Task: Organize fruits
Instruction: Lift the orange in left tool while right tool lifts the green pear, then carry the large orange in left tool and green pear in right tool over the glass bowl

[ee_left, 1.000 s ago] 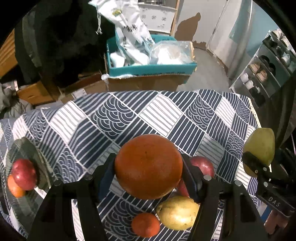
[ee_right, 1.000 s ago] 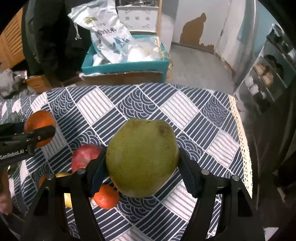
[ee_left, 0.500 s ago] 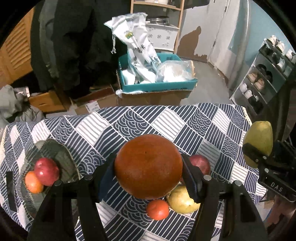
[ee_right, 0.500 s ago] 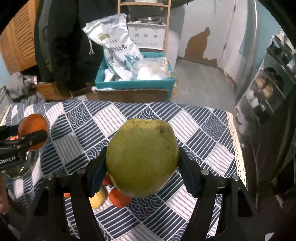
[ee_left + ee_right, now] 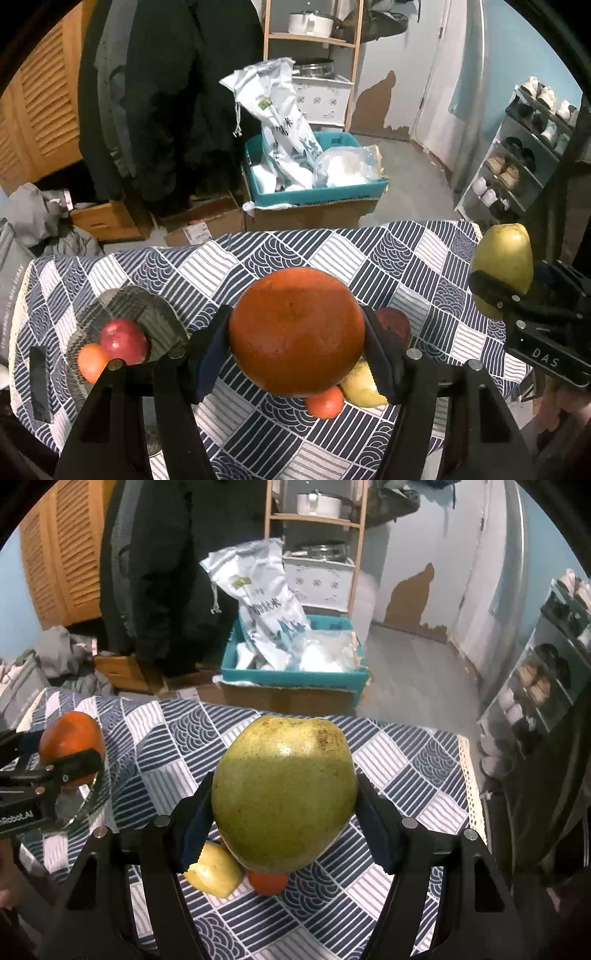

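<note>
You have lifted both fruits clear of the patterned tablecloth (image 5: 229, 266) over the last second, so more of the table shows below them. Your left gripper (image 5: 295, 332) clamps the big orange (image 5: 295, 330); your right gripper (image 5: 282, 805) clamps the green pear (image 5: 282, 794). The glass plate (image 5: 147, 314), left of the orange, already holds a red apple (image 5: 123, 341) and a small orange (image 5: 90, 362). Right of the plate, three loose fruits remain on the cloth, so expect more trips after these two.
</note>
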Tool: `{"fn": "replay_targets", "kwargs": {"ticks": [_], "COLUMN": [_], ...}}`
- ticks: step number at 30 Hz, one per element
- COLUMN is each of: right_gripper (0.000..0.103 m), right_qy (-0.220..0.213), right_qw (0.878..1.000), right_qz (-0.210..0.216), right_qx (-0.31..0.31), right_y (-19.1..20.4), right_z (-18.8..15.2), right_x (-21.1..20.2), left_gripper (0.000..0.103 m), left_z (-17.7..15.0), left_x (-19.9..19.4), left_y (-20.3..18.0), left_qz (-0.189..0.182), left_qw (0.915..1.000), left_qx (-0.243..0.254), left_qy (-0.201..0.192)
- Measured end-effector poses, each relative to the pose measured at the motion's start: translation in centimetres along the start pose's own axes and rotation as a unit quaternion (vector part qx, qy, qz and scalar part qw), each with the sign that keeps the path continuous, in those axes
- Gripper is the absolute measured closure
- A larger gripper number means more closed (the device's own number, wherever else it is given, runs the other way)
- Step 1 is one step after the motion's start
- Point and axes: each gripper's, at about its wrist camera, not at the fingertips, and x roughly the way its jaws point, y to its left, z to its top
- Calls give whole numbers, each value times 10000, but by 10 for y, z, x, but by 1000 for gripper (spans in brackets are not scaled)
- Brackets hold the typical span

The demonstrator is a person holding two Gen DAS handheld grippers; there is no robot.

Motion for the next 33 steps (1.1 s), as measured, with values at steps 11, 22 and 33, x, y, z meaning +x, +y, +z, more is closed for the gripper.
{"fn": "replay_targets", "kwargs": {"ticks": [11, 22, 33], "right_gripper": [32, 32, 32], "right_qy": [-169, -250, -272], "right_qw": [9995, 9979, 9947], "right_qz": [201, 423, 690], "right_qx": [-190, -432, -715], "right_y": [25, 62, 106], "right_z": [11, 27, 41], "right_x": [-12, -13, -10], "left_gripper": [34, 34, 34], "left_z": [-3, -7, -16], "left_x": [-23, -41, -49], "left_y": [25, 56, 97], "left_qz": [58, 234, 440], "left_qw": [9997, 9985, 9960], "left_qx": [-172, -348, -674], "left_qy": [-184, -356, -377]}}
